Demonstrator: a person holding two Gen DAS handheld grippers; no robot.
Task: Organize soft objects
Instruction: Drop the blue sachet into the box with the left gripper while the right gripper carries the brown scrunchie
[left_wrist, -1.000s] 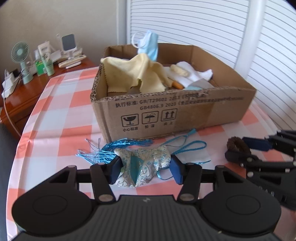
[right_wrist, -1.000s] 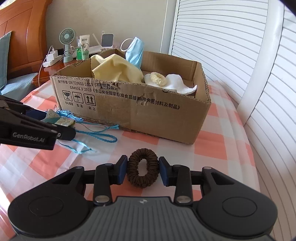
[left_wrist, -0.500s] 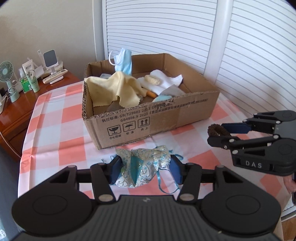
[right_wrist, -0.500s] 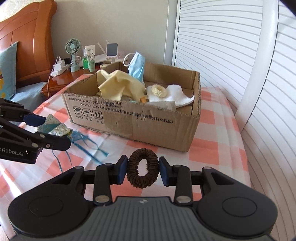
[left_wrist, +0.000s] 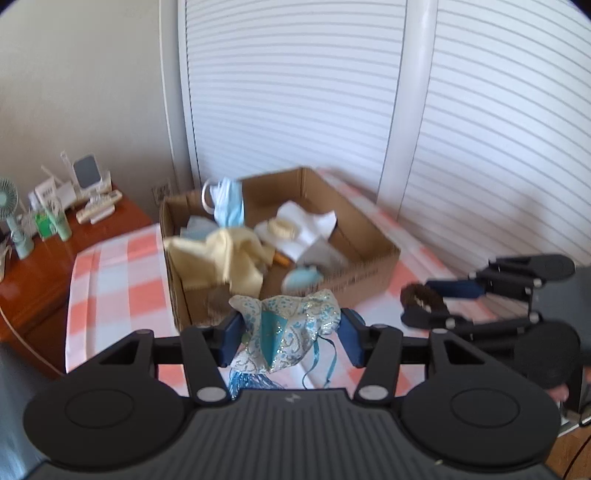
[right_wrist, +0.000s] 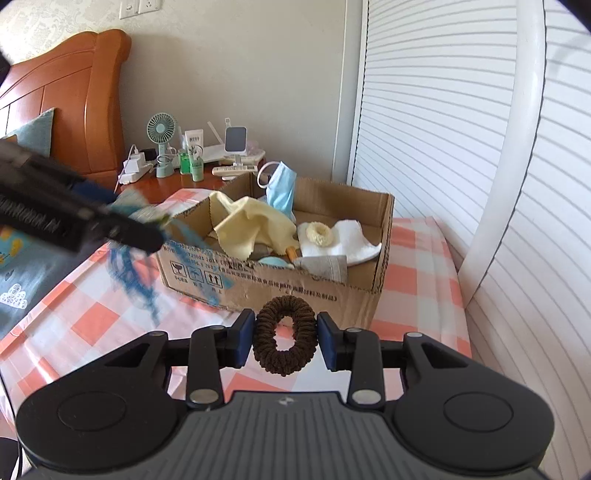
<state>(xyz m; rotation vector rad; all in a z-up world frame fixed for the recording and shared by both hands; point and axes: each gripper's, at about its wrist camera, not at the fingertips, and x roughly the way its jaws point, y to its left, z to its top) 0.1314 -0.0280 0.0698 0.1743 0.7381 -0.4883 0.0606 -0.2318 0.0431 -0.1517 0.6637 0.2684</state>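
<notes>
The left hand-held gripper (left_wrist: 290, 338) is squeezed onto a small blue and silver pouch (left_wrist: 286, 328). The pouch is up in the air, just in front of the cardboard box (right_wrist: 258, 280), and its blue strings (right_wrist: 136, 273) hang down below it. The right hand-held gripper (right_wrist: 285, 339) is pinched almost shut on a brown fuzzy hair tie (right_wrist: 285, 334). The hair tie is off the bench too, close to the front wall of the box.

A lot looks done. Inside the box there is a yellow cloth (right_wrist: 247, 225), a blue face mask (right_wrist: 282, 194) hooked on the back wall, a white cloth (right_wrist: 347, 242) with a pale hair tie (right_wrist: 319, 232) on top, a grey cloth (right_wrist: 327, 267) and a little round blue thing (right_wrist: 273, 261). What seems left is to carry the pouch and the brown hair tie over the wall and let them go inside. I see no other soft things lying on the bench.

The bench has a cloth (right_wrist: 413, 273) with orange and white squares. It sits next to big white slatted doors (right_wrist: 443, 129). Behind it is a wooden side table (right_wrist: 192, 181) with a small green fan (right_wrist: 161, 136), some bottles and a charger. A wooden bed head (right_wrist: 66, 99) stands near it.
</notes>
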